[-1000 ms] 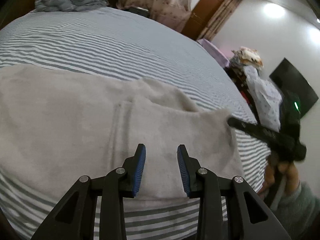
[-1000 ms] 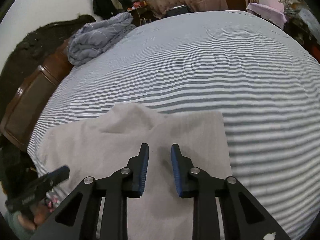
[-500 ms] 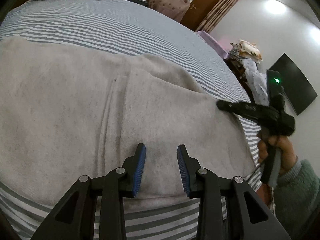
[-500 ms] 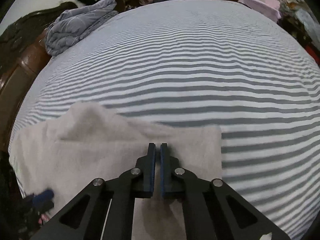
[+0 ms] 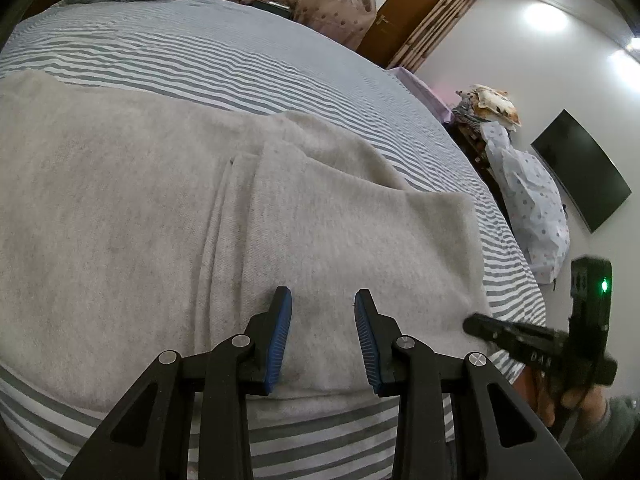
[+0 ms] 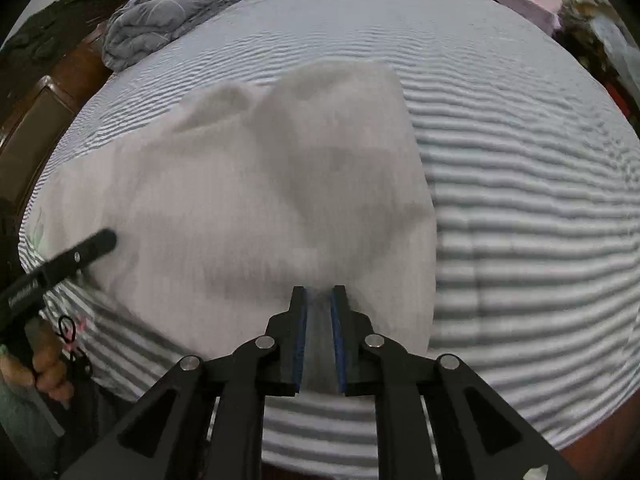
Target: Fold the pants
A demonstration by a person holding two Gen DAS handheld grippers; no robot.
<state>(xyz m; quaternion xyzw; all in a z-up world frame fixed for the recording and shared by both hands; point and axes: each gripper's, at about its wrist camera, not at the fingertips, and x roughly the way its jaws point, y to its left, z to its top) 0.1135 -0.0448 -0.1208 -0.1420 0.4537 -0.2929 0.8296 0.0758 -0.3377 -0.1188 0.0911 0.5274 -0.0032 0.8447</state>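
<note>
Light grey pants (image 5: 160, 208) lie spread on the striped bed, also in the right wrist view (image 6: 248, 184). My left gripper (image 5: 322, 300) is open and empty, hovering just above the pants near their front edge. My right gripper (image 6: 319, 290) is shut on a pinch of the pants fabric near their right front corner, and the cloth rises toward it. The right gripper shows in the left wrist view (image 5: 520, 340) at the pants' right corner. The left gripper shows in the right wrist view (image 6: 60, 264) at the left.
The striped bed sheet (image 5: 240, 56) extends far behind the pants. A crumpled blue-grey duvet (image 6: 168, 12) lies at the far side. A wooden bed frame (image 6: 36, 112) runs on the left. Clutter and a dark screen (image 5: 584, 168) stand by the right wall.
My right gripper closed onto the pants fabric and has pulled back, lifting the cloth. My left gripper stayed open and drew back a little from the pants.
</note>
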